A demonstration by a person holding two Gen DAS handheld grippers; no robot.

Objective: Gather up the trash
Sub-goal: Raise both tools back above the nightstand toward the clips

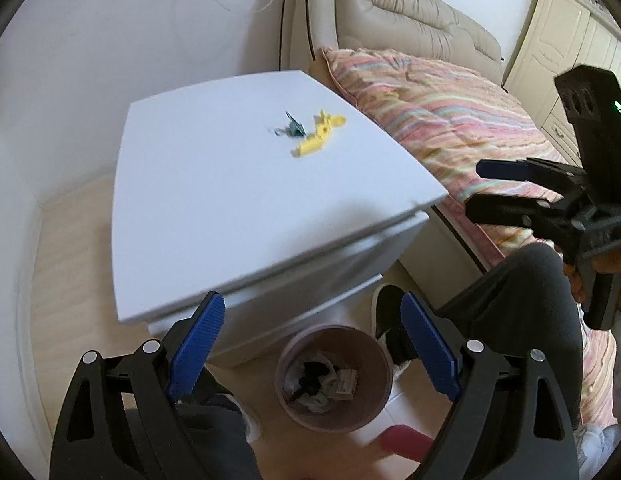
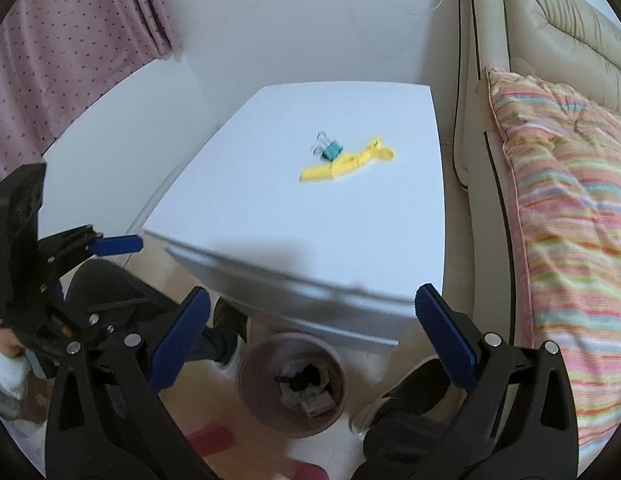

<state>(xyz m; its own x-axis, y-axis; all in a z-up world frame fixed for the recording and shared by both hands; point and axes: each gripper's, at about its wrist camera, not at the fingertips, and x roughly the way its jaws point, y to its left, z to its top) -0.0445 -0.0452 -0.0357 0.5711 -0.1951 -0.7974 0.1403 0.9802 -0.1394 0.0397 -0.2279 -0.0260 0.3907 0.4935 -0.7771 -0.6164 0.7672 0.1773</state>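
A yellow plastic piece (image 1: 317,135) (image 2: 347,163) lies on the white bedside table (image 1: 230,200) (image 2: 310,220), touching a teal binder clip (image 1: 293,127) (image 2: 330,151). A pinkish trash bin (image 1: 333,378) (image 2: 291,385) with crumpled scraps inside stands on the floor in front of the table. My left gripper (image 1: 312,344) is open and empty, above the bin and the table's front edge; it also shows at the left of the right wrist view (image 2: 106,254). My right gripper (image 2: 312,334) is open and empty above the bin; it shows at the right of the left wrist view (image 1: 476,190).
A bed with a striped pink quilt (image 1: 450,120) (image 2: 570,200) and beige headboard (image 2: 550,20) stands right of the table. The person's legs and slippers (image 1: 384,312) flank the bin. Pink curtain (image 2: 70,40) at left. A red object (image 2: 210,438) lies on the floor.
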